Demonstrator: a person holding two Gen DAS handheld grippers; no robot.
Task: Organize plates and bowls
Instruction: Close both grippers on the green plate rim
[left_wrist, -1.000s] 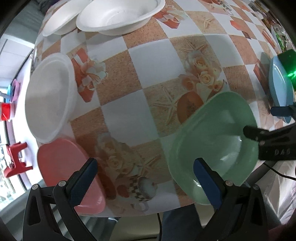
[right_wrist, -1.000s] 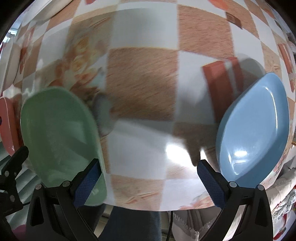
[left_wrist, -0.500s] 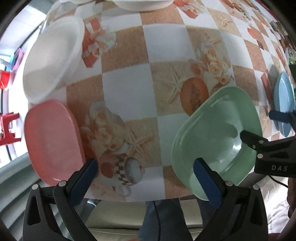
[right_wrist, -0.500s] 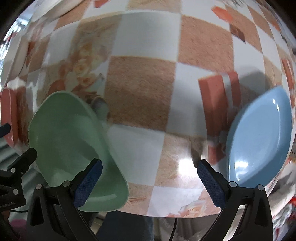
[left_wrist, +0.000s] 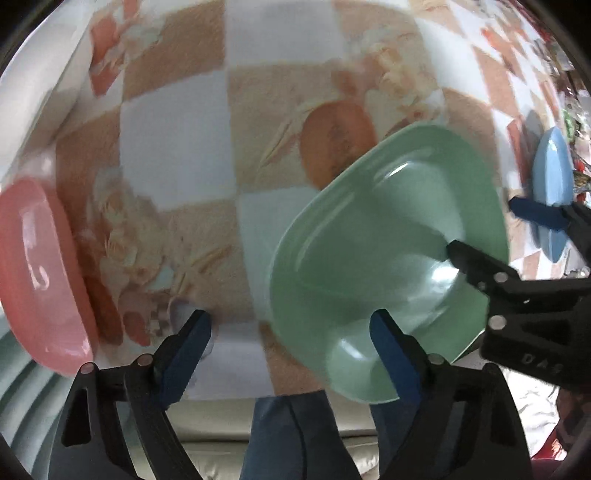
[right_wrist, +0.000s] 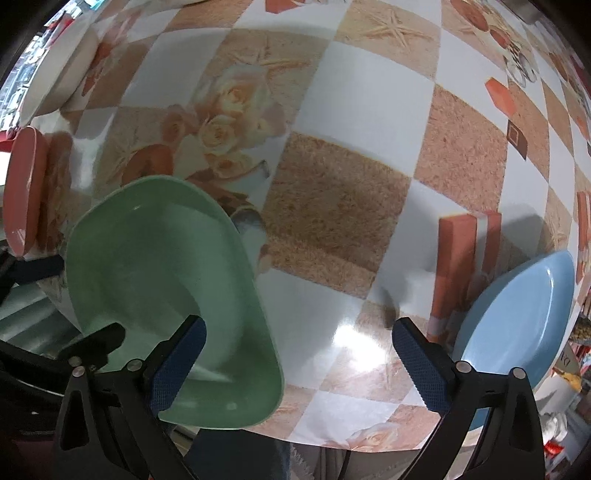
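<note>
Plates, a green plastic one (left_wrist: 384, 236) between a pink one (left_wrist: 37, 280) and a blue one (right_wrist: 517, 325), lie on the checked counter (right_wrist: 365, 99), and both claws, left (left_wrist: 291, 332) and right (right_wrist: 295, 347), now start closing from wide open with nothing gripped, so a pick-up looks near.

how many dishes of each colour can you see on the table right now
Green glossy squarish plastic dish: 1
Blue glossy plastic plate: 1
Pink glossy plastic plate: 1
White dish at the table's far left edge: 1
Total: 4
</note>
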